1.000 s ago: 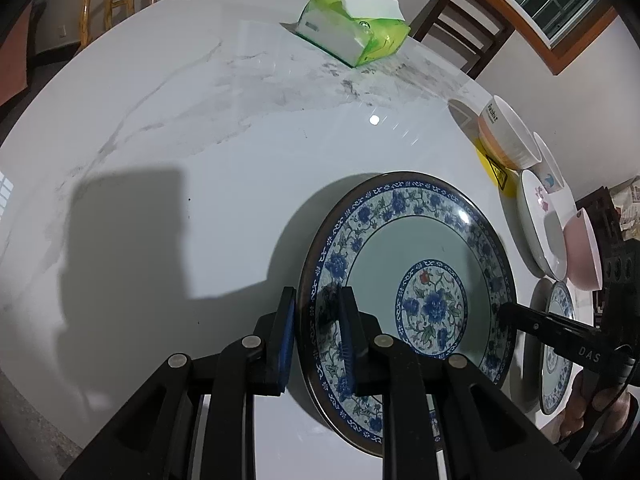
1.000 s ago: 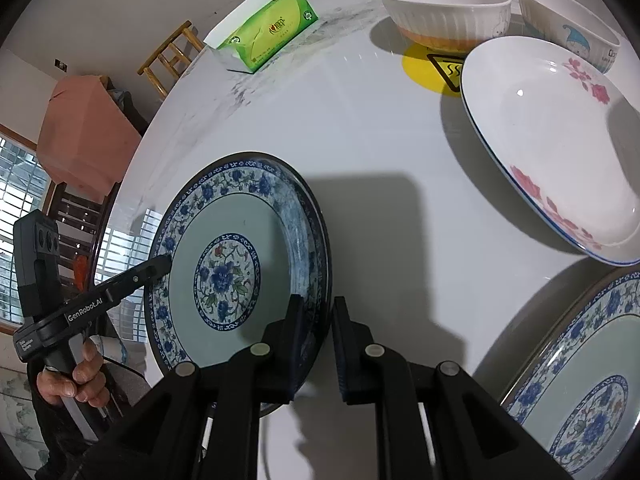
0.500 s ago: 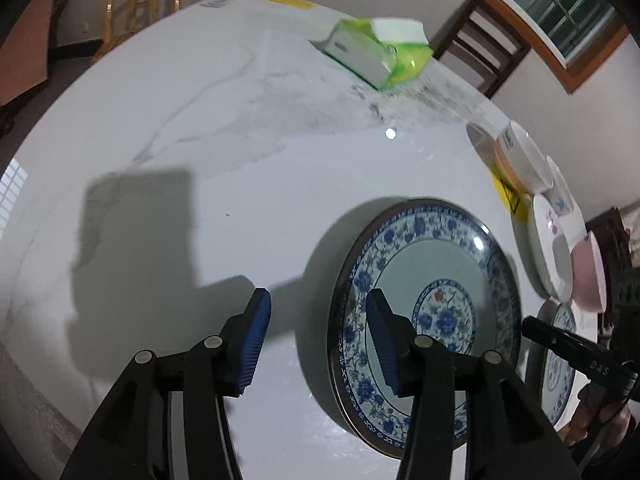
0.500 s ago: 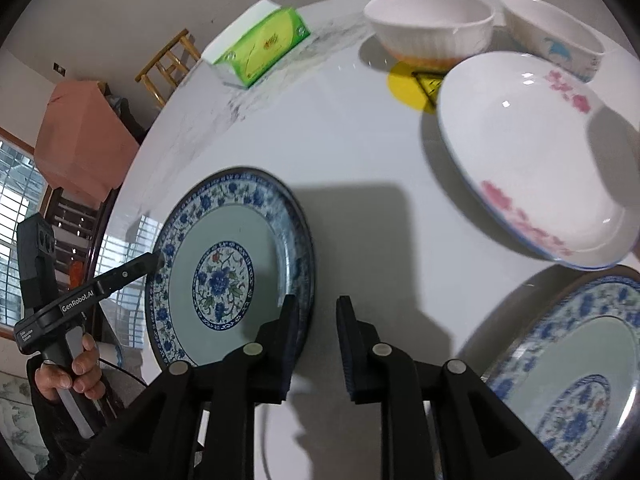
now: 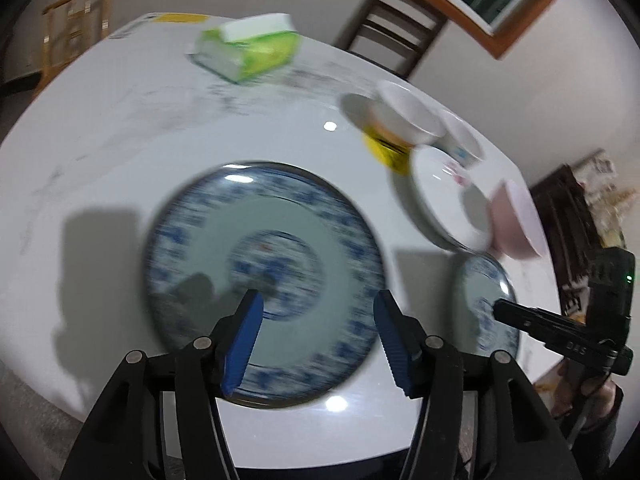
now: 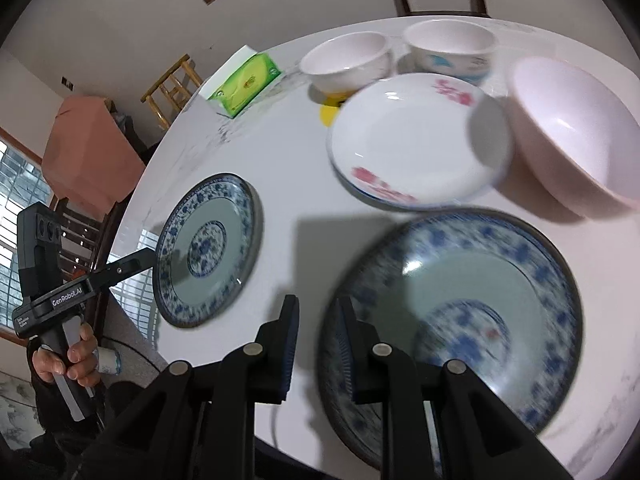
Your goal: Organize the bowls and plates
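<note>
A blue-and-white plate point(image 5: 264, 256) lies flat on the white marble table point(image 5: 120, 128); it also shows in the right wrist view point(image 6: 208, 248). My left gripper point(image 5: 316, 340) is open and empty above its near part. My right gripper point(image 6: 316, 344) is open a little, its fingers astride the left rim of a second blue-and-white plate point(image 6: 452, 312), which also shows in the left wrist view point(image 5: 486, 300). A white plate with pink flowers point(image 6: 416, 140), a pink bowl point(image 6: 568, 128) and two white bowls point(image 6: 348, 60) point(image 6: 450, 48) stand behind.
A green tissue pack point(image 5: 252, 52) lies at the far side of the table. A yellow sticker point(image 5: 384, 148) sits under one white bowl. Wooden chairs point(image 5: 396, 36) stand around the table. The near table edge point(image 5: 320, 456) runs just under my left gripper.
My left gripper let go of the first plate's rim, opened wide and swung right over it. My right gripper left that plate and moved right to the second plate's rim.
</note>
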Tool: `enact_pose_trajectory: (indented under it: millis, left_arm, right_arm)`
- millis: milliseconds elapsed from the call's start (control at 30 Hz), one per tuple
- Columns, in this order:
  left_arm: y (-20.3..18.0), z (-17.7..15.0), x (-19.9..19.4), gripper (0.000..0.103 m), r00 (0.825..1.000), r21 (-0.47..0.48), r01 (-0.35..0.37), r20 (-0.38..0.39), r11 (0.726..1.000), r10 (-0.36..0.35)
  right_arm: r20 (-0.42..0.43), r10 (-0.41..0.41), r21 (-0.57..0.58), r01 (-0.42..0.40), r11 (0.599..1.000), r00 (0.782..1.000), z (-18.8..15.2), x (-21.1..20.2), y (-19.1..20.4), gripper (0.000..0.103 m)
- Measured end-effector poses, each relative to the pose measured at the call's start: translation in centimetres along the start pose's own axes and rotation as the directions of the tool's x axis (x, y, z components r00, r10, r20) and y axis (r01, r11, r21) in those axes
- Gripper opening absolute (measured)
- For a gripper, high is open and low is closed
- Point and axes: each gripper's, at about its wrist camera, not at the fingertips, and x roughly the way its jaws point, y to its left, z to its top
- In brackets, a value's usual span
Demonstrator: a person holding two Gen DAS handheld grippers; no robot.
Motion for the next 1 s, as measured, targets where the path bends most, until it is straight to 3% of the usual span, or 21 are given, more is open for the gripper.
enact_pose_trajectory:
  millis: [300,500,733,1000]
  left_arm:
    - [-6.6,-2.7,3.5,0.055,0.991,0.036,0.099,-0.096,0.994,-0.095]
    - [-9.4,-3.1,5.4,0.055,0.982,0.049,0.128,-0.145,0.991,-0.120]
    - [-11.3,-2.9,7.5,0.055,0.969,0.024,0.159,-0.194,0.987,-0.152]
    - [-12.1,-2.9,8.9,0.055,0.964,0.019,0.139,-0.231,0.990,-0.131]
  right_arm:
    - [0.030,-0.035,0.086,0.032,0.996,0.999,-3.9,-3.2,-6.0,0.020]
    - [0.056,-0.056,0.150,0.047,0.988,0.997,-5.2,-5.4,-10.3,0.020]
    - [0.051,-0.065,0.207,0.053,0.977,0.997,-5.5,-5.9,-14.2,0.022]
    - [0.039,-0.044,0.233,0.034,0.972,0.998,-5.2,-4.2,-15.9,0.022]
